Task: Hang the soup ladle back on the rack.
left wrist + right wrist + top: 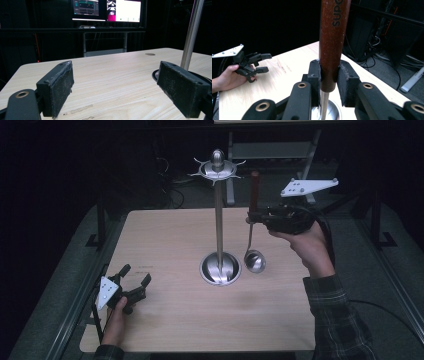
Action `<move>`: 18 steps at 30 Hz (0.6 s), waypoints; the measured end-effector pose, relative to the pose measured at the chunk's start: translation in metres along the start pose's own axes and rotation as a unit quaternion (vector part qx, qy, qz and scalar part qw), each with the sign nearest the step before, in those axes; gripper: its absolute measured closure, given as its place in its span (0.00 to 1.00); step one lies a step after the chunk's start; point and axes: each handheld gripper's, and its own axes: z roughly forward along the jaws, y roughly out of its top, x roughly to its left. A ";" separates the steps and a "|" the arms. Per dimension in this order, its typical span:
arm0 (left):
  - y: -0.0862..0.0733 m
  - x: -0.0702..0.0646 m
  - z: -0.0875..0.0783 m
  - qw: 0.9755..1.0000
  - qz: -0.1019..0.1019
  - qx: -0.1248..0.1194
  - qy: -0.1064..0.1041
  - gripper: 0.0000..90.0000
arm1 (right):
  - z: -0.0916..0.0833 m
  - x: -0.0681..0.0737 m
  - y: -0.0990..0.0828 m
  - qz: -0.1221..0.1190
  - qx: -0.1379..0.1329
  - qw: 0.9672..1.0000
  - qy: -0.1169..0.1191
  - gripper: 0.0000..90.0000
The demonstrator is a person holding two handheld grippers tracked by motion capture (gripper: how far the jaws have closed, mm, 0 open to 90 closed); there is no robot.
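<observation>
Both hands level, right gripper (251,216) raised

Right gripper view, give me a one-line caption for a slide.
Right gripper clamps the ladle's brown handle upright above the wooden table.

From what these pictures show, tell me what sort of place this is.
Most likely a lab or recording workstation, not a kitchen. Lit monitors stand on a desk behind the wooden table, loose cables lie on the floor beside it, and the surroundings are dark and curtained. The ladle and stand look like props.
</observation>
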 end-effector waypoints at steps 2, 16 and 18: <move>0.000 0.000 0.000 1.000 0.000 0.000 0.000 0.15 | 0.003 0.002 0.003 -0.002 0.001 1.000 0.003 0.82; 0.000 0.000 0.000 1.000 0.000 0.001 0.000 0.15 | 0.016 0.000 0.008 0.000 0.006 1.000 0.007 0.82; 0.000 0.000 0.000 1.000 0.000 0.000 0.000 0.15 | 0.018 -0.001 0.009 0.000 0.007 1.000 0.006 0.81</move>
